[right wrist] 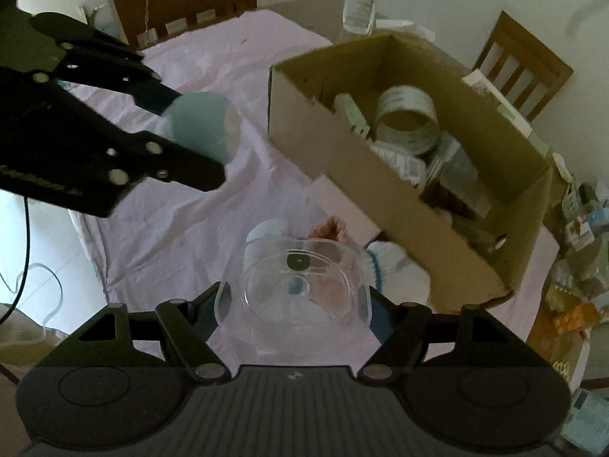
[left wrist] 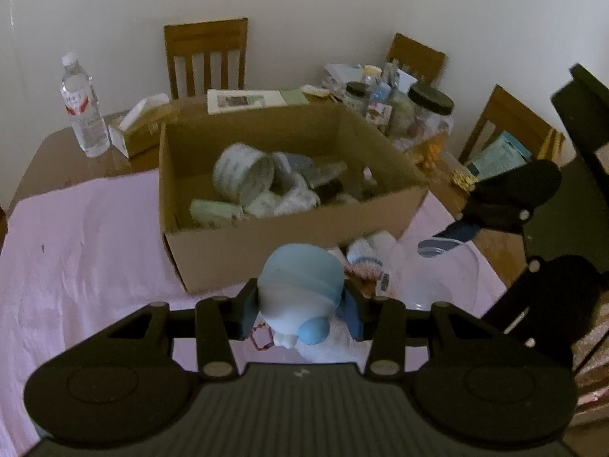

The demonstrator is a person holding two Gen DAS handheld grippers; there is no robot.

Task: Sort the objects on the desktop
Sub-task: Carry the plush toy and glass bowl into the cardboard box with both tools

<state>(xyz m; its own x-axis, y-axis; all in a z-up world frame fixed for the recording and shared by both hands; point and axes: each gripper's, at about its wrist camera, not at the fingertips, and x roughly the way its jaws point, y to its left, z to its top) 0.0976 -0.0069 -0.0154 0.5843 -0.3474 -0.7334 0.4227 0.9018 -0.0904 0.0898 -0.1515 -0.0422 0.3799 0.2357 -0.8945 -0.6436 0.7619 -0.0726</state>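
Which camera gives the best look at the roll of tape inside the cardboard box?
The right wrist view: it looks down into the cardboard box, so the tape roll shows its open ring and hollow centre. The left wrist view shows the same roll lower and from the side, blurrier.

I see three wooden chairs [left wrist: 206, 57] against the white wall [left wrist: 304, 0] beyond my table [left wrist: 57, 152].

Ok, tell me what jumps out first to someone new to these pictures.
The open cardboard box mid-table, already cluttered with a big tape roll and other items. In front of it, the left gripper is shut on a pale blue rounded object, while the right gripper clamps a clear plastic jar over the pink tablecloth.
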